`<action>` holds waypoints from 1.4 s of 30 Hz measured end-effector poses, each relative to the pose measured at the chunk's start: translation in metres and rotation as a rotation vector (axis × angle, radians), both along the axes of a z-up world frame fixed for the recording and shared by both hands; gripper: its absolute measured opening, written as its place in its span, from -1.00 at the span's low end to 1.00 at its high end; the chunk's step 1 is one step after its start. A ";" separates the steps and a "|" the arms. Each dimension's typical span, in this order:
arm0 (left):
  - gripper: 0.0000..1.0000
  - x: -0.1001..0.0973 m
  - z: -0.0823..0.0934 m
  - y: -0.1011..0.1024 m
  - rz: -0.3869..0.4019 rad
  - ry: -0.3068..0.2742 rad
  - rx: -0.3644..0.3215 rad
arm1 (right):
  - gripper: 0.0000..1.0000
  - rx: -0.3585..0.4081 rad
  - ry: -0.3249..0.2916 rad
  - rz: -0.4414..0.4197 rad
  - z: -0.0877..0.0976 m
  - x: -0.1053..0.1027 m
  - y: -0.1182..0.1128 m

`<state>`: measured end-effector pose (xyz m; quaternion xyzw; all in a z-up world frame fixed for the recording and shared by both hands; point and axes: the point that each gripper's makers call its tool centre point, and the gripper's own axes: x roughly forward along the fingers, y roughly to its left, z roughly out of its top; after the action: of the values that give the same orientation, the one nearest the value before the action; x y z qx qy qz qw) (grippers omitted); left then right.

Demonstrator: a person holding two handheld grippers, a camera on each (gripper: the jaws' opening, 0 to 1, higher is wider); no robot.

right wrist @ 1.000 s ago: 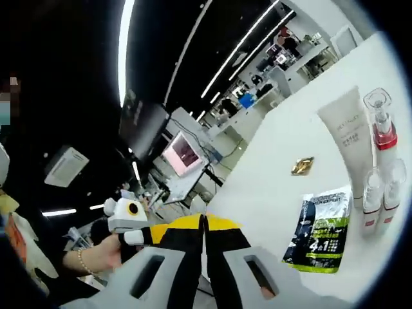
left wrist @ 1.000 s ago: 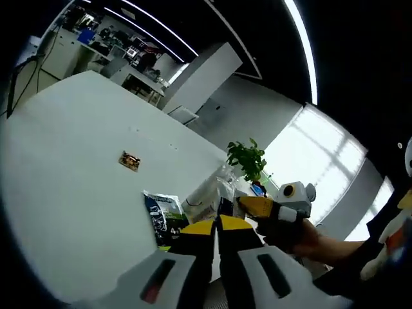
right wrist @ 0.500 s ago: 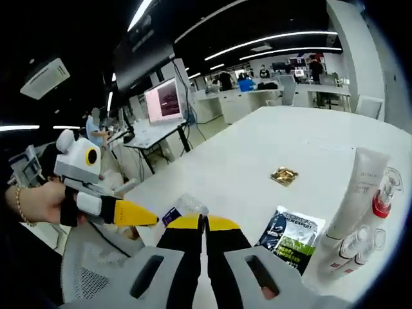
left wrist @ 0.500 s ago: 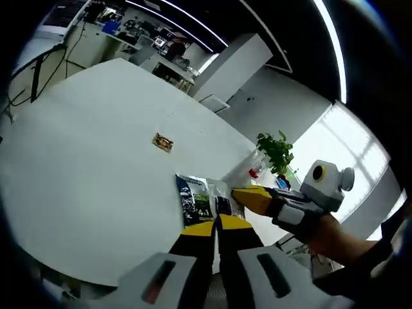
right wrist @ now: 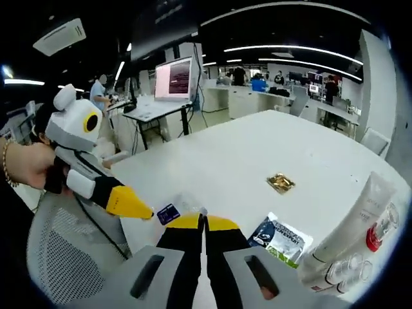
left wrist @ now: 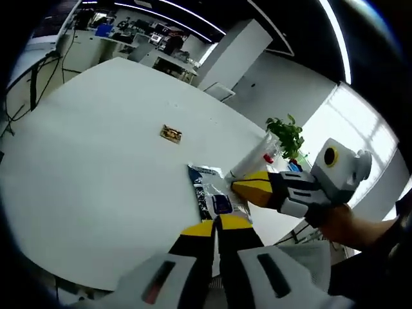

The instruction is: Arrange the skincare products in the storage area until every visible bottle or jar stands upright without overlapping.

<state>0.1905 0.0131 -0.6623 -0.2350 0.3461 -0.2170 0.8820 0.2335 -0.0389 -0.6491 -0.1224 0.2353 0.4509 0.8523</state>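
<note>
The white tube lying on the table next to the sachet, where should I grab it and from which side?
Judging by its pose, take the white tube across its round middle, coming down from above. It lies flat on the white table, its cap end beside small bottles, so the far, flat end is freer to approach.

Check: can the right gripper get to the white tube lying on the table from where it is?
Probably yes. The right gripper, jaws shut, hovers at the table edge; the white tube lies to its side, with bare tabletop between. It must open first.
</note>
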 end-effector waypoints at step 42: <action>-0.92 0.044 -0.092 0.003 -0.068 0.127 0.182 | -0.98 -0.130 0.048 0.030 -0.103 0.042 0.007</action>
<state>0.2345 0.0158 -0.7543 -0.1555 0.4271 -0.1992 0.8682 0.2755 -0.0323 -0.7519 -0.1702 0.2827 0.4500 0.8298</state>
